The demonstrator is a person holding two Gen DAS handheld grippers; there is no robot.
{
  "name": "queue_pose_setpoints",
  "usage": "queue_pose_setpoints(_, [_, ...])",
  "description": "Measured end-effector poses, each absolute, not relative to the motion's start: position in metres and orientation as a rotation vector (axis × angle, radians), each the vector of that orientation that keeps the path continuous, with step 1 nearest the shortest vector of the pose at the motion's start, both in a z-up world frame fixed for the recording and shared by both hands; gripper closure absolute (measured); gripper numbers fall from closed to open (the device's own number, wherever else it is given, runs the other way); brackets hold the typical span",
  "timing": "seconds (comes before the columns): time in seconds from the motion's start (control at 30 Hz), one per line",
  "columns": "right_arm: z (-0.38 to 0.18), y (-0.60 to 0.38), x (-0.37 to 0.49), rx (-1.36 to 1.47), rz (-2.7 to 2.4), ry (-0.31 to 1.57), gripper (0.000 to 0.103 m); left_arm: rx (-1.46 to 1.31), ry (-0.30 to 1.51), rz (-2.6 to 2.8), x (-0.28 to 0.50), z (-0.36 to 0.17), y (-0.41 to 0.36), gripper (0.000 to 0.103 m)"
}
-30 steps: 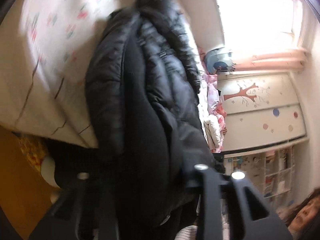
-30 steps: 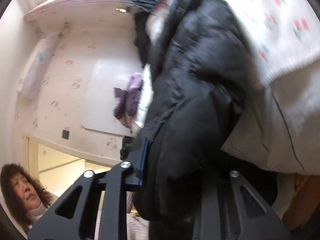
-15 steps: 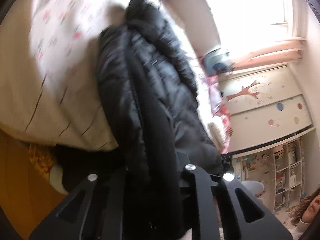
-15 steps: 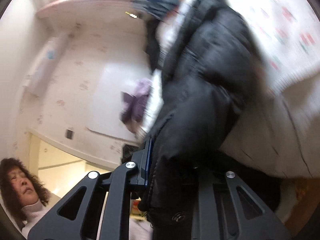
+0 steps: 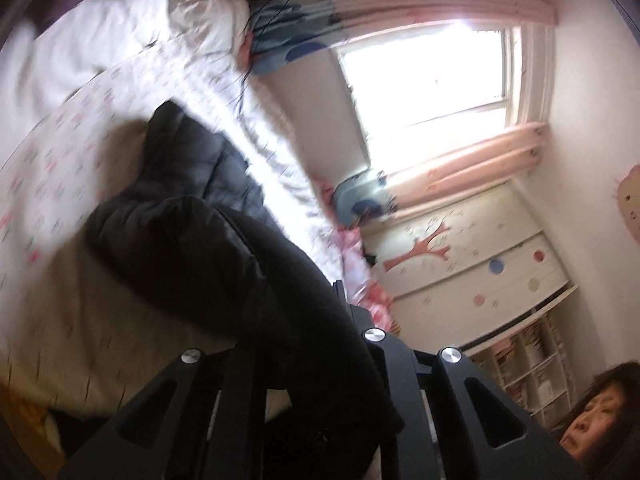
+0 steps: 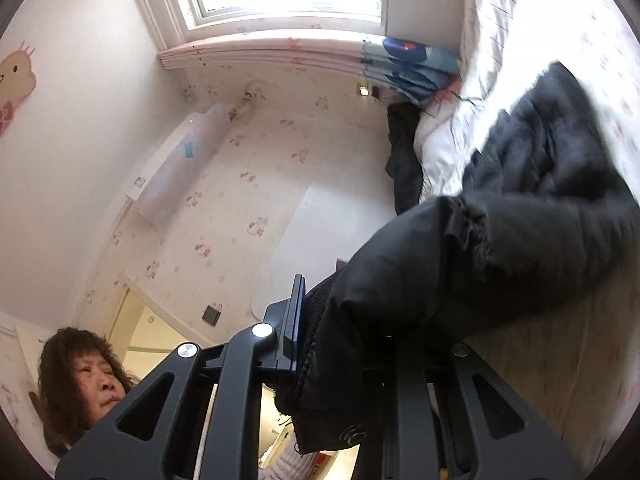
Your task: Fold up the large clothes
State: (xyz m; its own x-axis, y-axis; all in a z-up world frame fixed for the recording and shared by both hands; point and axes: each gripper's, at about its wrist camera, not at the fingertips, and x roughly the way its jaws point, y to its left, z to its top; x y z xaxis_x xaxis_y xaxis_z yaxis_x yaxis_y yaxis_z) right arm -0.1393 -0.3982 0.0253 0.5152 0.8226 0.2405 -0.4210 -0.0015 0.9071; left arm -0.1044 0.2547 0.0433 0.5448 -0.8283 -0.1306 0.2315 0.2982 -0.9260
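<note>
A black puffy jacket (image 5: pixel 200 248) lies lengthwise on the bed, its near end lifted off the sheet. In the left wrist view my left gripper (image 5: pixel 308 344) is shut on the jacket's near edge, and dark fabric fills the gap between its fingers and spills over them. In the right wrist view the jacket (image 6: pixel 520 240) bulges up and over my right gripper (image 6: pixel 348 332), which is shut on the edge beside a snap button. The blue pad (image 6: pixel 294 320) presses the fabric. The jacket's far end rests on the sheet, blurred.
The bed (image 5: pixel 80 312) has a pale flowered sheet and a white quilt (image 5: pixel 120 40) at its head, with a purple garment beyond. A person's head (image 6: pixel 80 380) is close behind the grippers. A window (image 5: pixel 424 68), pink curtains, a cupboard (image 5: pixel 480 264) and a bookshelf line the walls.
Both grippers have risen with the jacket's near edge, which now hangs above the bed's edge. The views have tipped up toward the window and the head of the bed.
</note>
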Motion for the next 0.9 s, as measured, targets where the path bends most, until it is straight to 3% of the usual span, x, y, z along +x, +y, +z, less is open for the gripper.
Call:
queue_pose_setpoints(0.23, [0.050,-0.415,-0.013,1.172,0.920,0.406,0.086,-1.055,0.574,-0.774,0.021,0.070,0.238,0.091])
queue_pose_setpoints(0.37, [0.043,-0.420,0.069,1.159,0.791,0.437,0.086,-1.068,0.548,-0.709,0.103,0.059,0.227,0.091])
queue_pose_setpoints(0.63, [-0.078,-0.410,0.189,1.211,0.464,0.688,0.085,-1.106,0.725,-0.416,0.222,-0.060,0.213,0.088])
queue_pose_setpoints(0.73, [-0.086,-0.403,0.198,1.185,0.449,0.700,0.084,-1.107,0.763,-0.374,0.231,-0.085,0.210,0.086])
queue_pose_setpoints(0.8, [-0.087,-0.407,0.198,1.210,0.458,0.709,0.078,-1.112,0.785,-0.380,0.233,-0.087,0.211,0.082])
queue_pose_setpoints(0.83, [-0.085,-0.411,0.198,1.246,0.465,0.708,0.073,-1.129,0.803,-0.393,0.234,-0.085,0.212,0.075])
queue_pose_setpoints(0.87, [-0.082,-0.417,0.195,1.303,0.479,0.679,0.061,-1.153,0.815,-0.408,0.235,-0.082,0.214,0.071])
queue_pose_setpoints(0.9, [-0.077,-0.422,0.192,1.332,0.490,0.649,0.047,-1.193,0.824,-0.428,0.235,-0.078,0.218,0.054])
